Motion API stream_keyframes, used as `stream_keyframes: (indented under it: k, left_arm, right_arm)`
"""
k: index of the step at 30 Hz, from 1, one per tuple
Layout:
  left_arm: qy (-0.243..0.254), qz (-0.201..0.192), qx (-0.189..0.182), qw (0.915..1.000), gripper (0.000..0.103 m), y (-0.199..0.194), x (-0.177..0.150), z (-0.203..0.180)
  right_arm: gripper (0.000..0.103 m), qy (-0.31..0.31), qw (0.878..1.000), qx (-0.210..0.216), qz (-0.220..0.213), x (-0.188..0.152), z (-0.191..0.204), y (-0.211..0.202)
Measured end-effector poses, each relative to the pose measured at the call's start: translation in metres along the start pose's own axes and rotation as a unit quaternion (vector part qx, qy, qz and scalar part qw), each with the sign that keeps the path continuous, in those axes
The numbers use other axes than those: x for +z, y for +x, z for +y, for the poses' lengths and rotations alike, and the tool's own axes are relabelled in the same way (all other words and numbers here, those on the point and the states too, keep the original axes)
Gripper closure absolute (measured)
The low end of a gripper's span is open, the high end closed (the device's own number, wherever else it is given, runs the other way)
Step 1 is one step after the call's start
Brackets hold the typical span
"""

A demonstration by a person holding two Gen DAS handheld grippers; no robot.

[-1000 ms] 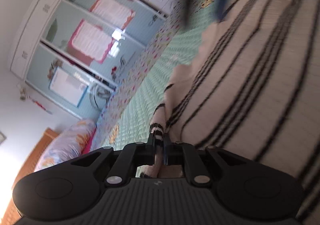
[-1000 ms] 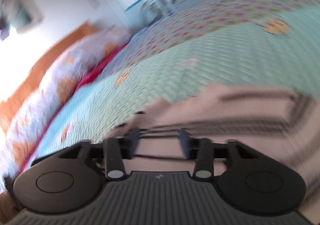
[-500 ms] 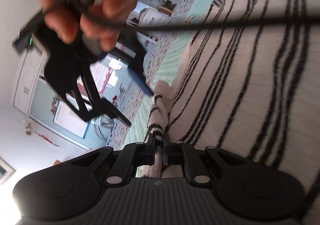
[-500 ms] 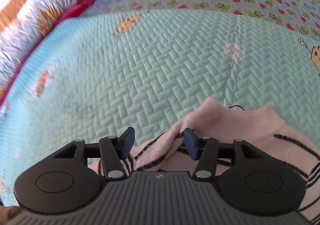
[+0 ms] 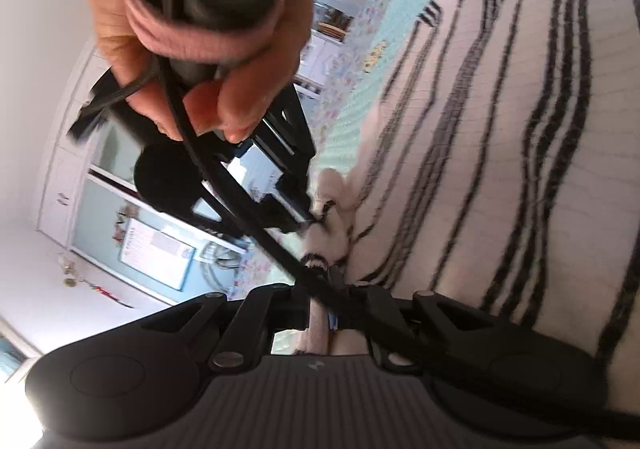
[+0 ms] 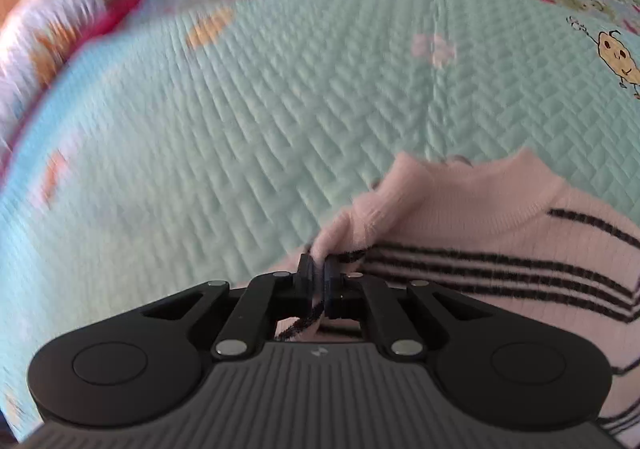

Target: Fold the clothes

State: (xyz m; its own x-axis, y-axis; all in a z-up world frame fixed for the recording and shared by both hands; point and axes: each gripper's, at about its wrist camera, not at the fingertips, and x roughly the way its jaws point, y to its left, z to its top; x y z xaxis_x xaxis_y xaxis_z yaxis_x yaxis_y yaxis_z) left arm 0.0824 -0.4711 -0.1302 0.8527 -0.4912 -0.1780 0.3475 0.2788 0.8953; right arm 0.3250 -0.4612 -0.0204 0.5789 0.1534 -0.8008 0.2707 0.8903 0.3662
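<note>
Bedroom setting: a bed covered by a mint-green quilted bedspread with small cartoon prints, and a floral pillow along its upper-left edge in the right wrist view. In the left wrist view the scene is rolled sideways; a pale cabinet wall with glass doors fills the background.

Task item: a pale pink sweater with black stripes lies spread on the bedspread. Its collar and shoulder area show in the right wrist view; the broad striped body fills the right half of the left wrist view.

Right gripper — jaws together, clamped on a fold of the sweater near the collar edge. The pink knit is bunched and drawn into a small peak just ahead of the pads, and a black stripe runs down between the fingers. The left wrist view shows this same gripper from the front, its tips at a bunched bit of the sweater edge, held by the person's hand, with a black cable running diagonally across the frame.

Left gripper — jaws nearly closed and opening slightly, with a narrow strip of striped sweater fabric between the pads, still pinched. The cable crosses in front of the fingertips and partly hides the contact.
</note>
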Motion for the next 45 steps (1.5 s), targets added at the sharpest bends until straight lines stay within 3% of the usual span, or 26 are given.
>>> stream_keyframes:
  k: [2,4,7,9,11,14,17,18,19,21,23,25,26,29,30,32,34,35,37,39,40,42,45]
  left_arm:
    - [-0.052,0.018,0.006,0.9985,0.086,-0.012,-0.004,0.018]
    - [-0.137,0.035,0.006,0.9900,0.067,-0.016,-0.016,0.053]
    - [-0.230,0.059,0.013,0.9713,0.059,-0.003,-0.033,0.096]
    - [-0.271,0.084,-0.012,0.9588,0.059,0.018,-0.038,0.113]
    - [-0.337,0.110,-0.079,0.9318,0.059,0.047,-0.045,0.126]
    - [-0.419,0.138,-0.204,0.8742,0.059,0.089,-0.053,0.139]
    - [-0.457,0.168,-0.252,0.8361,0.060,0.121,-0.053,0.136]
    - [-0.462,0.194,-0.251,0.8284,0.065,0.133,-0.055,0.134]
    - [-0.464,0.222,-0.247,0.8210,0.086,0.146,-0.057,0.132]
    - [-0.468,0.270,-0.231,0.8088,0.101,0.168,-0.065,0.130]
    - [-0.486,0.284,-0.215,0.7982,0.102,0.170,-0.082,0.133]
    - [-0.500,0.295,-0.209,0.7871,0.102,0.170,-0.097,0.139]
    - [-0.508,0.296,-0.211,0.7809,0.102,0.167,-0.104,0.144]
    - [-0.564,0.275,-0.257,0.7351,0.101,0.152,-0.126,0.153]
    - [-0.576,0.266,-0.265,0.7261,0.100,0.152,-0.128,0.156]
    - [-0.574,0.258,-0.270,0.7283,0.093,0.142,-0.119,0.151]
    - [-0.564,0.255,-0.284,0.7325,0.076,0.142,-0.108,0.142]
    - [-0.557,0.254,-0.298,0.7328,0.074,0.145,-0.104,0.138]
    - [-0.537,0.250,-0.306,0.7457,0.074,0.149,-0.098,0.132]
    - [-0.520,0.249,-0.299,0.7607,0.077,0.149,-0.091,0.127]
    - [-0.517,0.250,-0.296,0.7630,0.086,0.152,-0.090,0.125]
    - [-0.515,0.253,-0.287,0.7675,0.092,0.153,-0.087,0.123]
    - [-0.505,0.260,-0.263,0.7794,0.093,0.151,-0.080,0.120]
  right_arm:
    - [0.099,0.035,0.995,0.083,-0.051,0.010,-0.004,-0.011]
    - [0.099,0.067,0.982,0.152,-0.086,0.018,-0.010,-0.011]
    - [0.099,0.096,0.968,0.205,-0.109,0.015,-0.018,0.002]
    - [0.099,0.114,0.964,0.213,-0.114,0.008,-0.022,0.016]
    - [0.099,0.130,0.959,0.219,-0.120,0.002,-0.026,0.029]
    - [0.099,0.142,0.956,0.224,-0.127,-0.002,-0.033,0.031]
    - [0.099,0.151,0.952,0.230,-0.132,0.001,-0.042,0.031]
    - [0.099,0.155,0.951,0.236,-0.129,0.004,-0.042,0.034]
    - [0.099,0.158,0.950,0.242,-0.118,0.006,-0.042,0.039]
    - [0.096,0.170,0.948,0.249,-0.105,0.006,-0.046,0.049]
    - [0.092,0.183,0.947,0.239,-0.116,0.004,-0.053,0.047]
    - [0.075,0.196,0.943,0.237,-0.124,0.000,-0.064,0.037]
    - [0.074,0.191,0.946,0.227,-0.128,-0.004,-0.068,0.031]
    - [0.073,0.161,0.960,0.193,-0.126,-0.022,-0.079,0.013]
    - [0.073,0.160,0.961,0.190,-0.120,-0.030,-0.083,0.008]
    - [0.073,0.161,0.962,0.183,-0.126,-0.047,-0.092,-0.003]
    - [0.072,0.158,0.963,0.157,-0.151,-0.064,-0.104,-0.024]
    - [0.072,0.156,0.963,0.144,-0.165,-0.072,-0.111,-0.035]
    - [0.064,0.154,0.962,0.111,-0.196,-0.084,-0.128,-0.059]
    - [0.052,0.152,0.961,0.044,-0.227,-0.086,-0.153,-0.082]
    - [0.050,0.153,0.961,0.006,-0.232,-0.083,-0.168,-0.091]
    - [0.048,0.127,0.967,-0.042,-0.218,-0.076,-0.191,-0.102]
    - [0.047,0.068,0.979,-0.083,-0.174,-0.067,-0.207,-0.096]
